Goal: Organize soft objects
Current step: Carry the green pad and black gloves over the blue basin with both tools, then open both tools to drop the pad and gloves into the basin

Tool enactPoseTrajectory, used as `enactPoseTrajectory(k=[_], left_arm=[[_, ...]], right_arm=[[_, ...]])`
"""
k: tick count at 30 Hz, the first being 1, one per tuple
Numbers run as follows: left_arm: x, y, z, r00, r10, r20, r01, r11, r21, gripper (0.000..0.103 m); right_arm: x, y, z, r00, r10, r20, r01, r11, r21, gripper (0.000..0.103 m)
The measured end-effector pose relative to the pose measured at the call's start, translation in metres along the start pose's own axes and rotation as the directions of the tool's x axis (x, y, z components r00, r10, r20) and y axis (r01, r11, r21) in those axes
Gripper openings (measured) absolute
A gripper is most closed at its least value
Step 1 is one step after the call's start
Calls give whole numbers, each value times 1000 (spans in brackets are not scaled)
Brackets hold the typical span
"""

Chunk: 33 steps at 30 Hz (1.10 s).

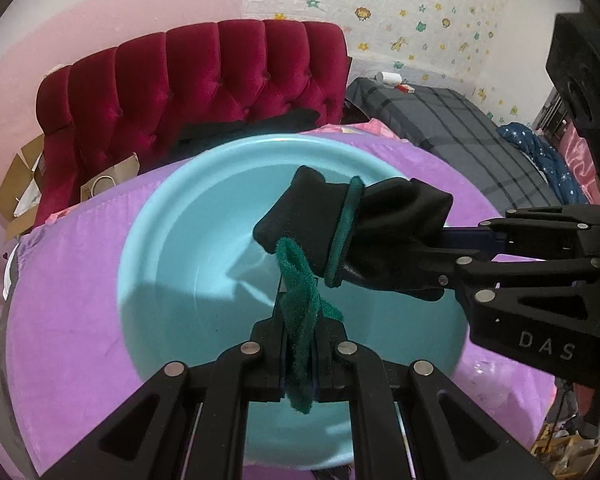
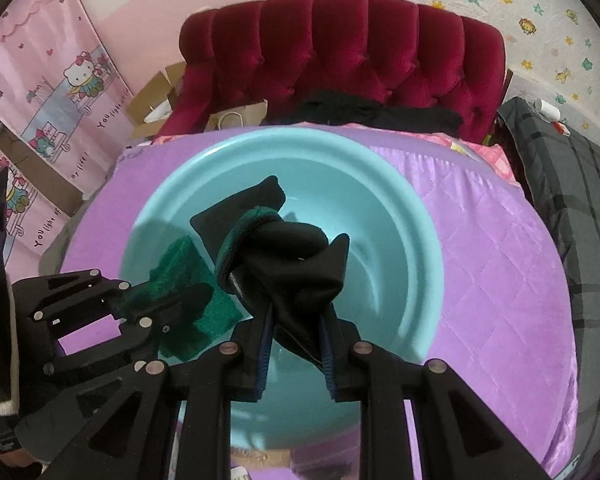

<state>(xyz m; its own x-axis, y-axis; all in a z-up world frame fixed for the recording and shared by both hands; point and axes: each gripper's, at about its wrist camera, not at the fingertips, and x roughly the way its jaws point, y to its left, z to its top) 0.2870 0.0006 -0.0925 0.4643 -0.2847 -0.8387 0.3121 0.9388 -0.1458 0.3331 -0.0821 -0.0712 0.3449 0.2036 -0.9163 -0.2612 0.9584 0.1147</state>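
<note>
The black sock [image 1: 380, 236] hangs over the blue basin [image 1: 172, 216], gripped by the right gripper [image 2: 296, 336] (green strap [image 1: 300, 320] pinched by the left gripper [image 1: 298, 360]).

The basin [image 2: 404, 216] has its near rim hidden behind both grippers' linkages, while the black sock [image 2: 296, 264] above it conceals the right gripper's [image 2: 296, 344] fingertips.

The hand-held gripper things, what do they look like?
Both are matte black plastic. The left hand-held gripper and right hand-held gripper have triangle cut-outs, round silver rivets and blue finger pads. White letters "DAS" mark the right one's side.
</note>
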Motion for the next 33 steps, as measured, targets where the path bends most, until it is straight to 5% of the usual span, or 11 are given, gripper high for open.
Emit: enactPoseTrajectory(k=[22, 23, 25, 27, 29, 33], left_arm=[[63, 11, -6, 994, 49, -100, -48, 999, 10, 9], [62, 9, -5, 994, 52, -97, -51, 999, 13, 12], [57, 5, -5, 994, 69, -85, -67, 997, 29, 21], [53, 4, -7, 993, 86, -76, -83, 996, 33, 62], [46, 3, -8, 993, 99, -61, -98, 995, 21, 85], [35, 4, -9, 991, 127, -27, -127, 992, 26, 103]], right_arm=[[77, -18, 11, 993, 20, -114, -13, 998, 66, 29], [76, -18, 11, 994, 21, -111, -14, 998, 67, 29], [71, -19, 13, 994, 30, -102, -24, 998, 61, 46], [65, -16, 15, 996, 18, -90, -13, 999, 48, 54], [59, -15, 16, 997, 5, -76, -2, 999, 36, 63], [45, -15, 15, 999, -32, -44, 33, 999, 30, 103]])
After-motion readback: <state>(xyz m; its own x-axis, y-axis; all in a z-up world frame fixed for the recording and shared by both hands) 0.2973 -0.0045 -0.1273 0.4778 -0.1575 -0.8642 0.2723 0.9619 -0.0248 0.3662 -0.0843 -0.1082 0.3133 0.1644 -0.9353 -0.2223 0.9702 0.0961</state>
